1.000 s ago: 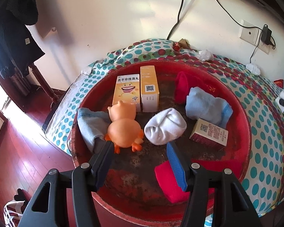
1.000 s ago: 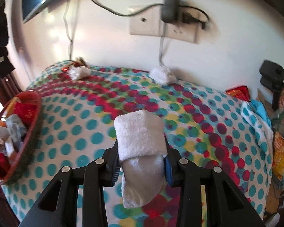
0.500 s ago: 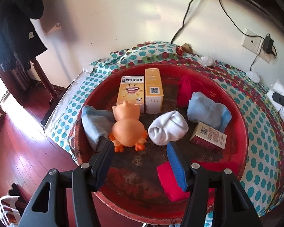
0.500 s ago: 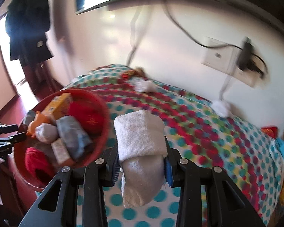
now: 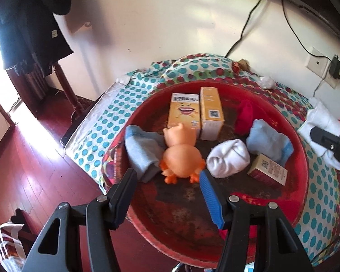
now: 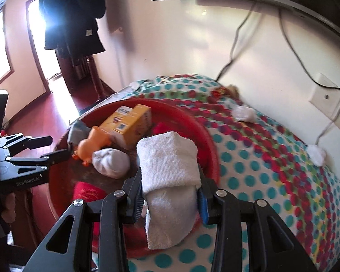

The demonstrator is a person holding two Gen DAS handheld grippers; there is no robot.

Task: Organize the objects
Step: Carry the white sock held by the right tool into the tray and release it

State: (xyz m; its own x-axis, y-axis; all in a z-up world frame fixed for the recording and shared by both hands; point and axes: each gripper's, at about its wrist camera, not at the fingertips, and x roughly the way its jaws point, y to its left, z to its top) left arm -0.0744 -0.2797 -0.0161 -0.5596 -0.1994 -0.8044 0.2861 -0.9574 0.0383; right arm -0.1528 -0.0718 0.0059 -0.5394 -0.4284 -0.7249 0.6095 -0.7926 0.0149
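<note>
A round red basin (image 5: 302, 158) sits on a polka-dot cloth; it also shows in the right wrist view (image 6: 213, 149). In it lie an orange duck toy (image 5: 181, 156), two yellow boxes (image 5: 197, 113), a white sock ball (image 5: 229, 158), blue socks (image 5: 269, 142), a small box (image 5: 267, 170) and red cloths. My left gripper (image 5: 167, 181) is open and empty at the basin's near rim, just behind the duck. My right gripper (image 6: 168, 195) is shut on a folded white sock (image 6: 170, 170), held at the basin's right edge; it shows at the left view's right side (image 5: 321, 127).
The polka-dot cloth (image 6: 272, 158) covers the table out to the wall. White crumpled lumps (image 6: 316, 155) lie near the wall socket (image 6: 326, 97) and its cables. Dark clothes hang by the doorway (image 5: 27, 22). Red wooden floor (image 5: 34, 158) lies to the left.
My right gripper has carried the white sock leftward from over the cloth to the basin's edge. My left gripper has drawn back slightly from the basin, still open.
</note>
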